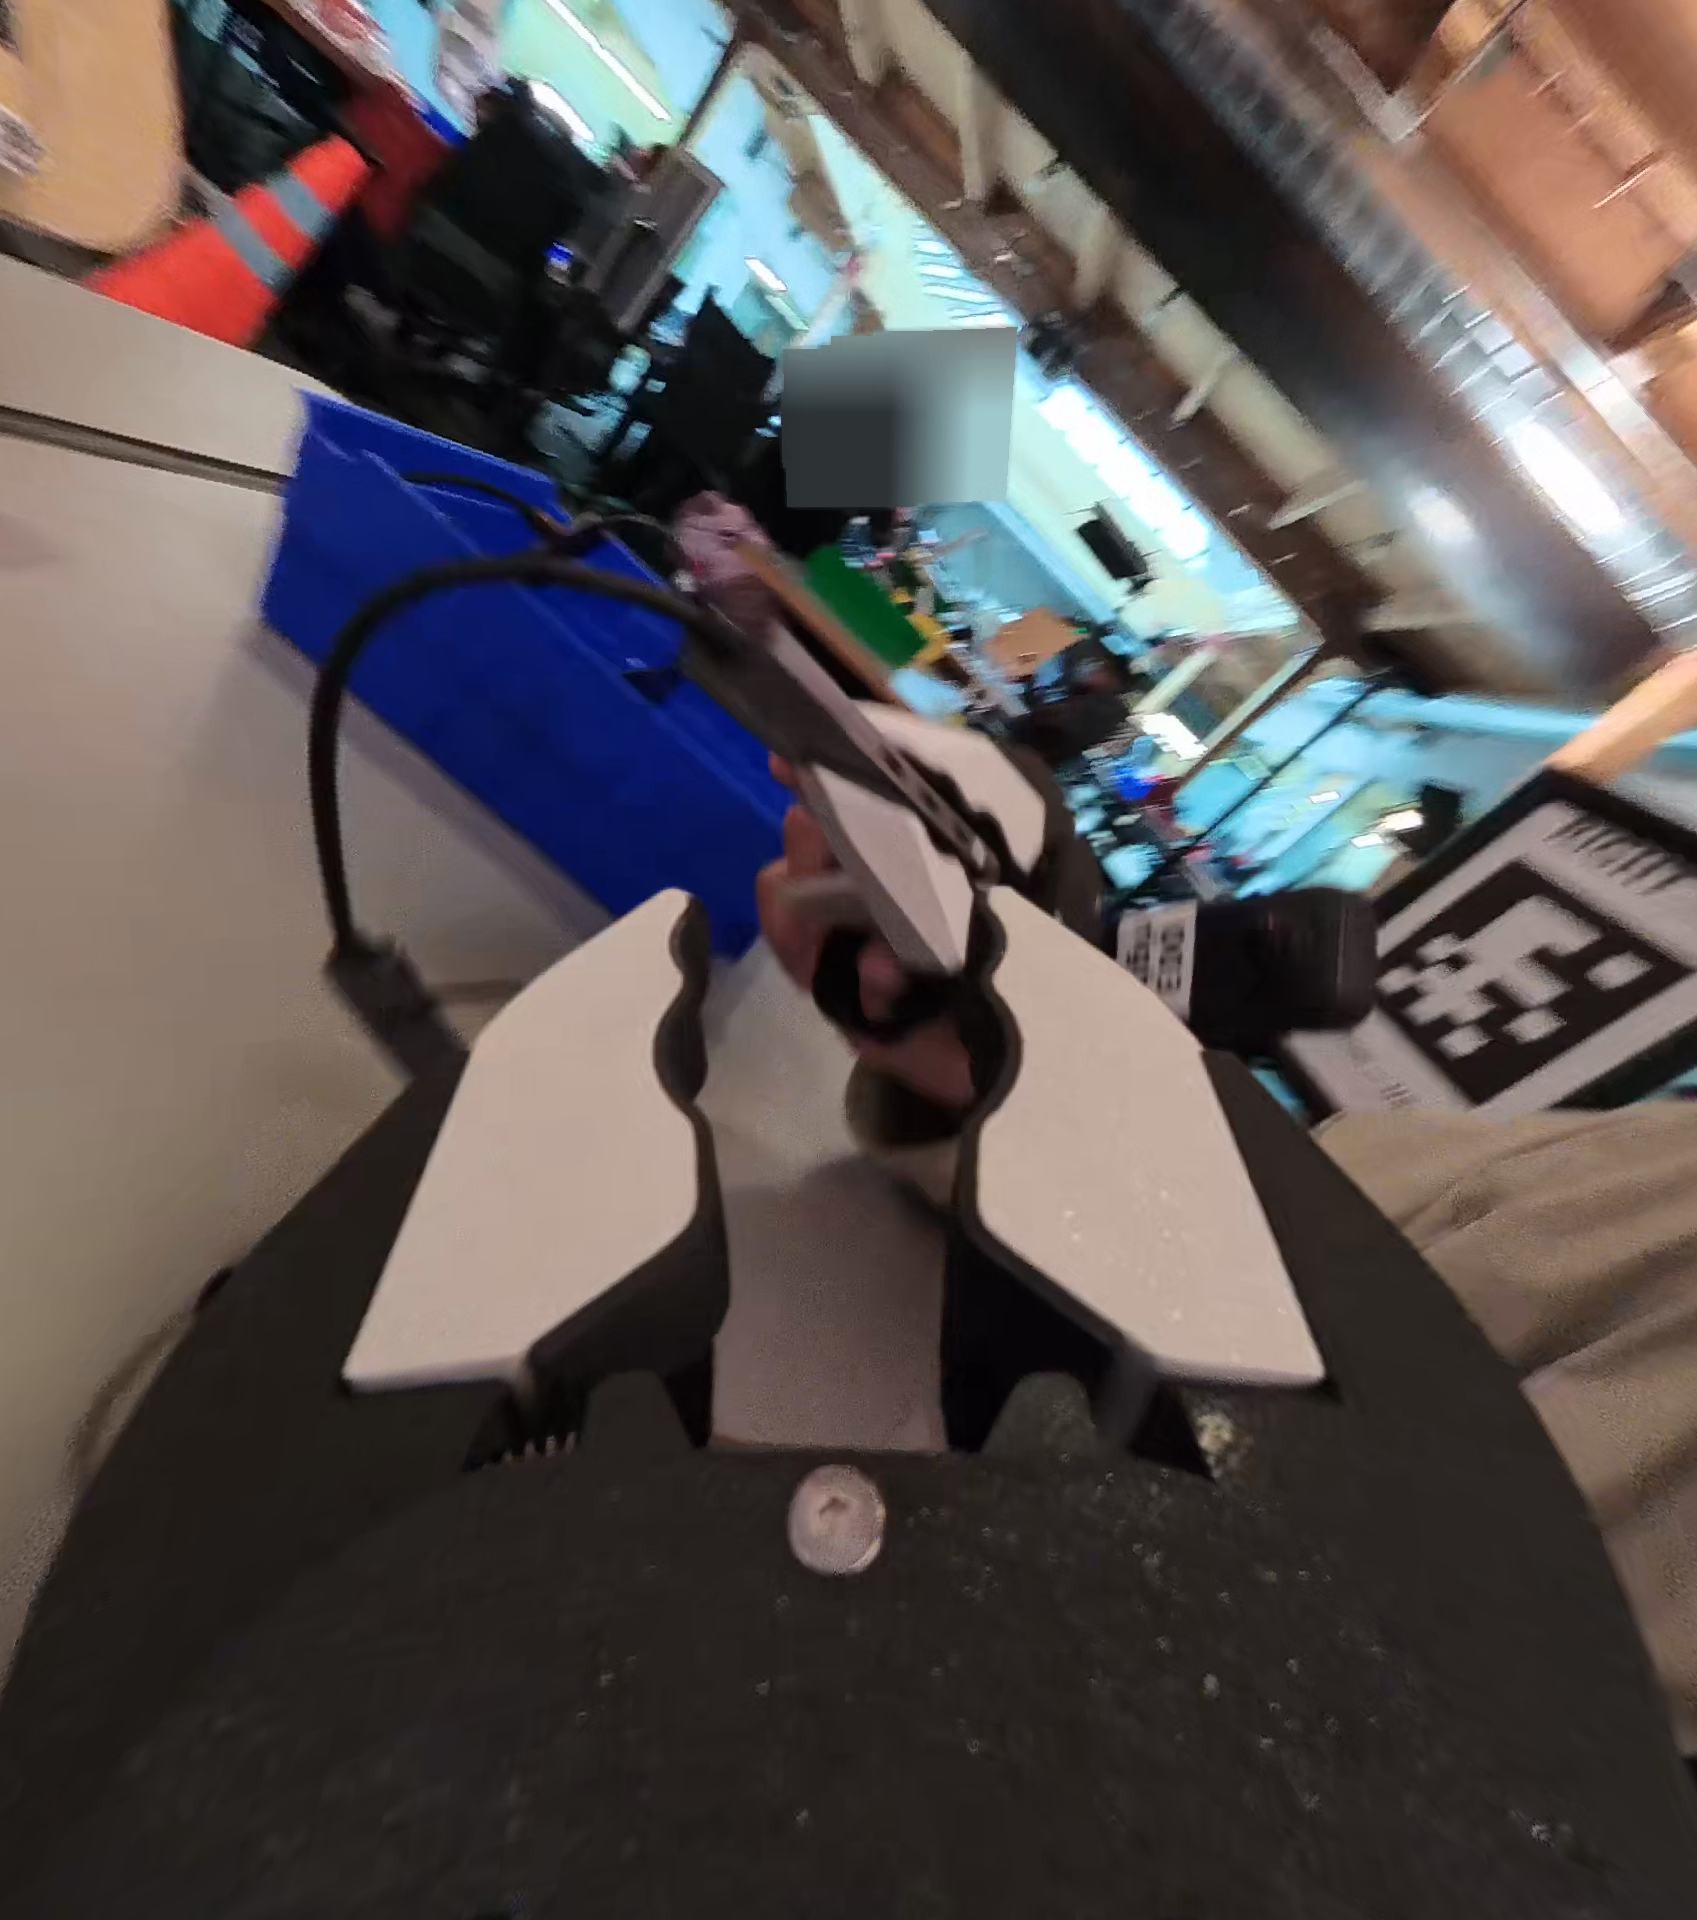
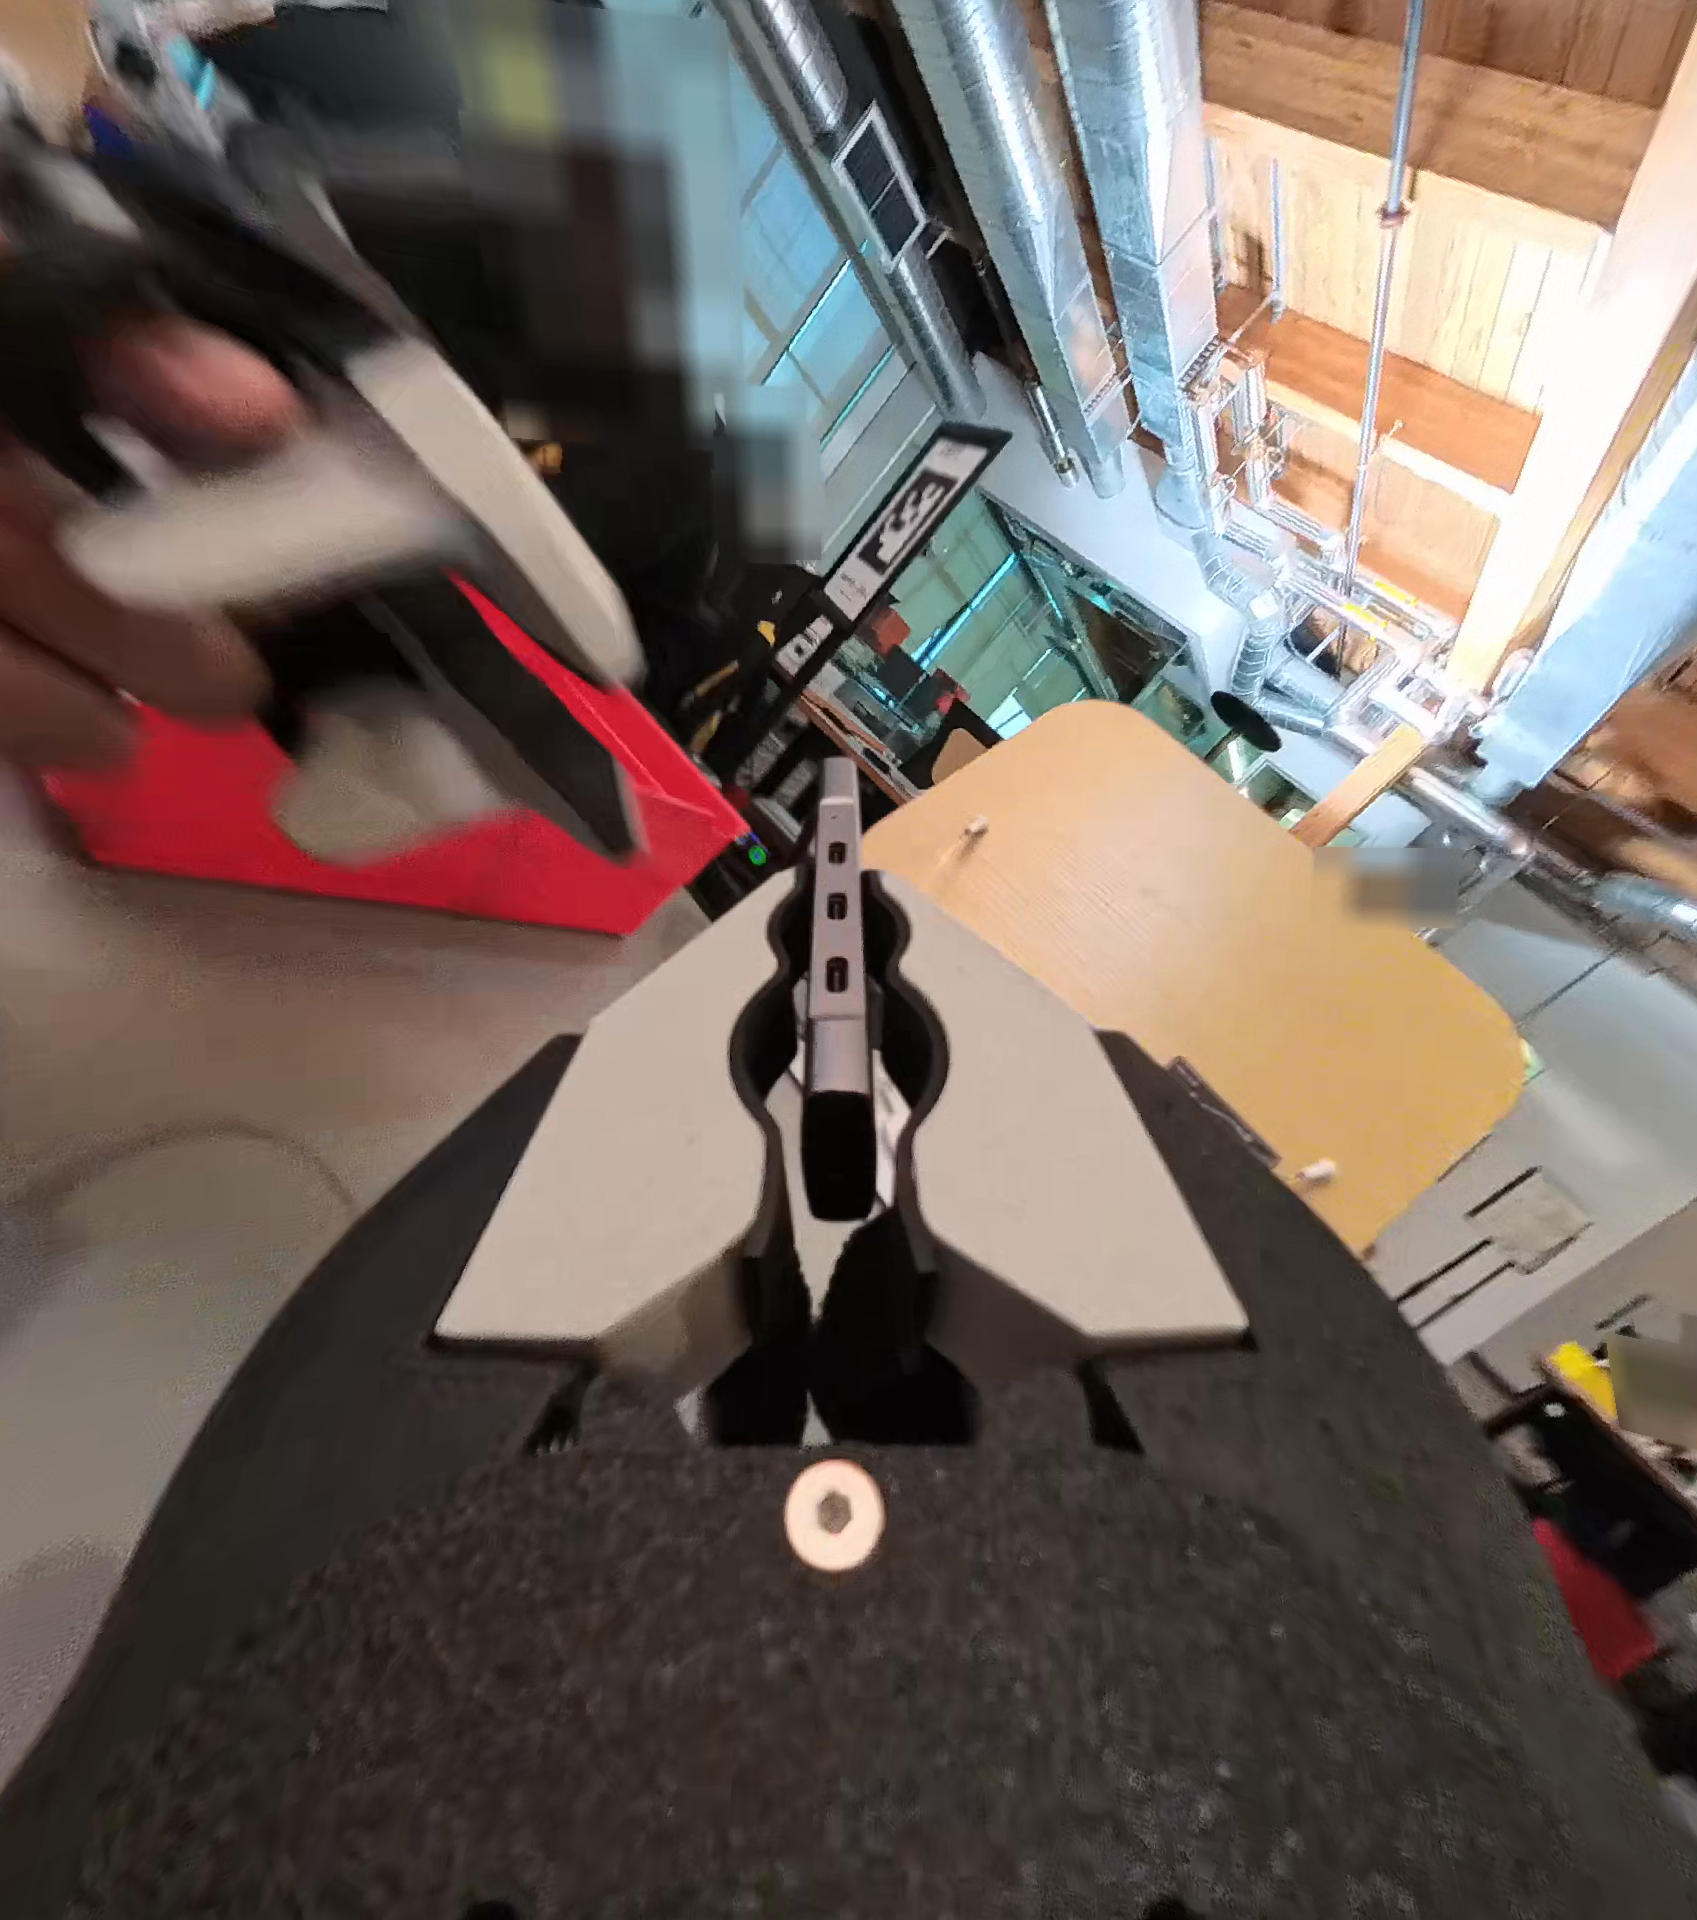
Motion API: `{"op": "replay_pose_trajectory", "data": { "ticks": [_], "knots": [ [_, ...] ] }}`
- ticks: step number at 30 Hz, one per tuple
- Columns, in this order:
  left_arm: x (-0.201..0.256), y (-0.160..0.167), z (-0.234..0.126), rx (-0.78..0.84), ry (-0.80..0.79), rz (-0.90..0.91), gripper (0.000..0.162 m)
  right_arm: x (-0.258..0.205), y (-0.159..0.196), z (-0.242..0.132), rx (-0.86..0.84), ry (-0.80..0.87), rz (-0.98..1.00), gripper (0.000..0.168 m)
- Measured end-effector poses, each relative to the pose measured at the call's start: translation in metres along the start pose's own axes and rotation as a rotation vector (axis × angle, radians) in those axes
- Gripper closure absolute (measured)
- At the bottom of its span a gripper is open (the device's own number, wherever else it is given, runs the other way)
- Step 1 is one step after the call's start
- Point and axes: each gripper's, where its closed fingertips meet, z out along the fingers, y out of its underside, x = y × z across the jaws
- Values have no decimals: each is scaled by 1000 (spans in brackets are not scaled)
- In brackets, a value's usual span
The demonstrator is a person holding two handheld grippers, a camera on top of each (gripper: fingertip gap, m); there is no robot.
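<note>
Right hand-held gripper (image 2: 836, 940): its two pale grey fingers are closed on a slim silver hub (image 2: 836, 977), which stands edge-on between the wavy black pads.
Silver hub: flat metal bar with three small oval ports in a row along its narrow edge; a black end piece hangs toward the gripper body; its far tip pokes out past the fingertips.
Left hand-held gripper (image 1: 839, 914): fingers parted with a clear gap between them, nothing clamped; in the right wrist view it shows blurred at upper left (image 2: 470, 582), held by a person's hand (image 2: 44, 499).
Ahead of the left gripper: the other gripper (image 1: 927, 800) held by a hand (image 1: 823, 935), with the hub (image 1: 802, 675) sticking out of it and a black cable (image 1: 345, 727) looping from its far end down to a plug near the table (image 1: 75, 779).
Surroundings, left view: a blue plastic bin (image 1: 511, 665) on the pale table, an orange traffic cone (image 1: 252, 239) beyond, a framed black-and-white marker board (image 1: 1550, 956) at right, beige cloth (image 1: 1602, 1299) at lower right.
Surroundings, right view: a red angular bin (image 2: 408, 862) just behind the blurred gripper, a rounded plywood panel (image 2: 1187, 956) to the right of the hub, ribbed silver ducts (image 2: 1083, 208) and wooden beams overhead.
Textures: gripper bodies are grainy black, fingers matte grey with scalloped inner edges.
</note>
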Motion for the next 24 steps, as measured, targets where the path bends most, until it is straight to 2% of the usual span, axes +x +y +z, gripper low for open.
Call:
{"op": "replay_pose_trajectory", "data": {
  "ticks": [3, 6, 10, 11, 14, 16, 20, 24],
  "knots": [
    [18, 22, -41, -5, -116, 125, 109, 3, 29, 30, -29, -27, -169, 161],
    [37, 64, -77, -35, -223, 215, 108, -5, 65, 63, -38, -57, -260, 161],
    [22, 116, -119, -125, -461, 299, 103, -28, 111, 93, -81, -42, -234, 161],
    [11, 123, -131, -127, -560, 353, 103, -38, 116, 96, -77, -69, -283, 161],
    [-19, 127, -166, -125, -838, 455, 103, -49, 105, 94, -25, -81, -367, 161],
    [-23, 117, -180, -106, -925, 475, 106, -53, 106, 92, -25, -107, -349, 161],
    [-30, 111, -187, -44, -889, 324, 111, -49, 98, 89, -19, -107, -234, 161],
    [-37, 99, -192, 21, -871, 223, 113, -58, 98, 86, -12, -126, -331, 161]
  ]
}}
